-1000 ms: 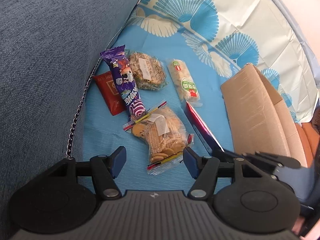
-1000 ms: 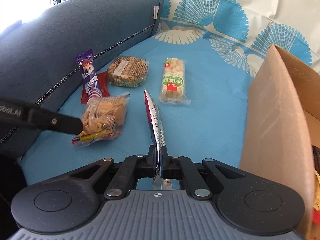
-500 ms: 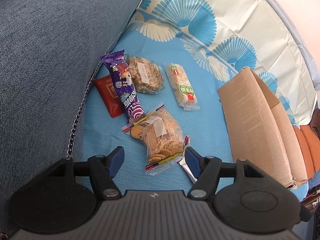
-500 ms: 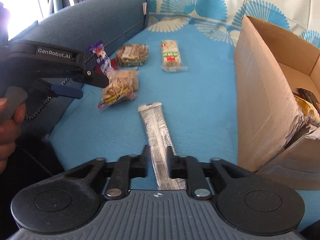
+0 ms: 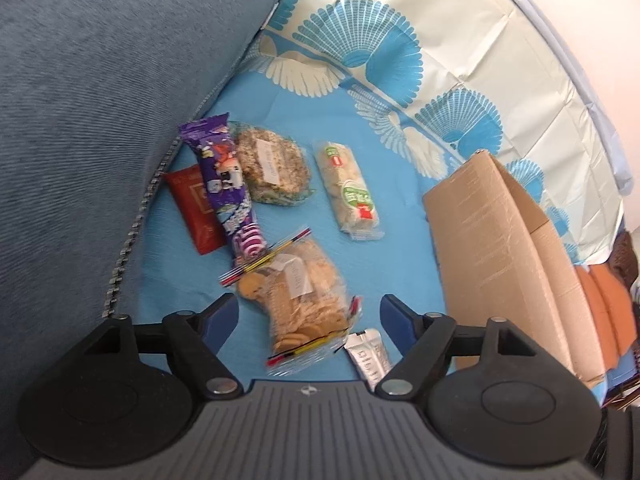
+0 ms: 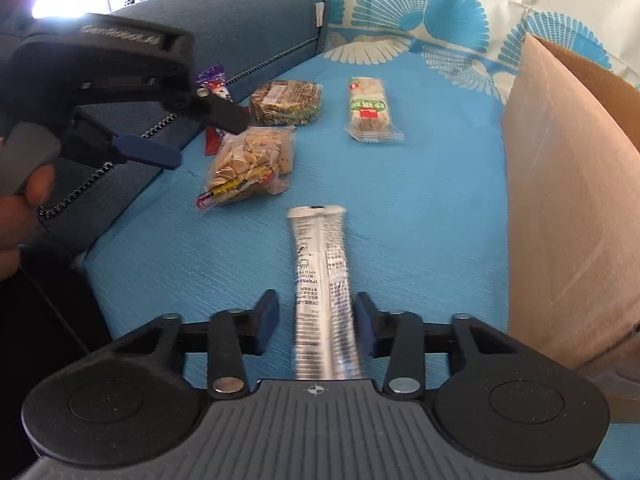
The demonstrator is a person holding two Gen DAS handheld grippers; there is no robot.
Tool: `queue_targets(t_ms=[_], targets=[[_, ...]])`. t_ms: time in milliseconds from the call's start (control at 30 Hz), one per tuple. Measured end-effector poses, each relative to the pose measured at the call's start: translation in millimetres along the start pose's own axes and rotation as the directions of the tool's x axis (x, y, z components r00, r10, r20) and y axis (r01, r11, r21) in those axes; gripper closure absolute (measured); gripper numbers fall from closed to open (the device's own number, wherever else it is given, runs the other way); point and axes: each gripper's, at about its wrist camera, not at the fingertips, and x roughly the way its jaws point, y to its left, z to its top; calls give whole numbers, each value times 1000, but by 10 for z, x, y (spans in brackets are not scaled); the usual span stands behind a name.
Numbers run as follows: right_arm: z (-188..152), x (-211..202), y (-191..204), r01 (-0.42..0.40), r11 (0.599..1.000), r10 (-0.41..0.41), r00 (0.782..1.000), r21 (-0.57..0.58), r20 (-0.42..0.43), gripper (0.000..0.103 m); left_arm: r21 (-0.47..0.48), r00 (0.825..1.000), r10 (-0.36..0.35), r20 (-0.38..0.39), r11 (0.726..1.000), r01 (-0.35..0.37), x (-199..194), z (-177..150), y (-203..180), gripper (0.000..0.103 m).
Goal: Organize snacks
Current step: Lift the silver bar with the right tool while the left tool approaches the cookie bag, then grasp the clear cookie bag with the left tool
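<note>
A clear bag of small biscuits [image 5: 300,300] lies on the blue cloth. My left gripper [image 5: 308,308] hovers over its near end, jaws opening, pads clear of the bag on both sides. In the right wrist view the left gripper [image 6: 200,136] hangs above the biscuit bag [image 6: 248,164]. A long silver stick pack [image 6: 320,264] lies flat on the cloth between the jaws of my right gripper [image 6: 316,308]. Those jaws are closing, with a gap still showing beside the left pad. The stick's tip [image 5: 368,354] shows by my left gripper's right finger.
A purple bar [image 5: 224,180] overlaps a red packet [image 5: 192,204]. A round seeded cracker pack [image 5: 272,168] and a green-labelled rice bar [image 5: 350,192] lie farther back. An open cardboard box [image 5: 492,248] stands right. A blue sofa back [image 5: 100,100] rises left.
The right gripper has let go of the silver stick, which went from standing on edge to lying flat on the cloth. The left jaws have spread wider over the biscuit bag.
</note>
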Motion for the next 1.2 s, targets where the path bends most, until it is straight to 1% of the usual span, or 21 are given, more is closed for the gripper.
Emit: queue_targets(t_ms=[33, 100, 200, 300, 367, 433, 500, 633, 867, 967, 1200], targets=[[-2, -2, 10, 0, 1000, 0, 1000, -5, 2, 70, -6, 1000, -5, 0, 1000, 5, 29, 7, -1, 19], [-22, -16, 42, 0, 1000, 0, 1000, -21, 8, 77, -21, 1000, -8, -5, 1000, 8, 89, 21, -4, 18], [-24, -57, 35, 12, 1000, -12, 1000, -7, 22, 80, -31, 1000, 21, -6, 999, -21, 173, 28, -35, 17], [-8, -79, -11, 47, 999, -47, 998, 11, 32, 80, -25, 998, 60, -2, 998, -60, 237, 29, -78, 16], [-9, -70, -46, 68, 997, -69, 997, 23, 21, 80, -12, 996, 86, -14, 996, -86, 288, 27, -111, 13], [-29, -43, -77, 74, 997, -74, 997, 35, -4, 79, 5, 994, 102, -25, 995, -102, 337, 19, -143, 9], [-33, -49, -63, 78, 997, -78, 997, 23, -1, 79, 24, 994, 106, -30, 994, -105, 374, 5, -174, 7], [-61, -57, -33, 86, 996, -86, 996, 6, 6, 79, 54, 990, 138, -36, 989, -136, 441, -21, -223, 7], [-83, -65, -41, 82, 997, -82, 996, 9, 15, 78, 118, 981, 191, -34, 976, -186, 497, -71, -319, 7], [-96, -75, -31, 86, 996, -86, 996, 3, 21, 78, 133, 980, 198, -34, 972, -192, 503, -80, -335, 7], [-125, -103, -29, 87, 996, -86, 996, -2, 35, 78, 127, 978, 206, -29, 971, -201, 494, -80, -332, 7]])
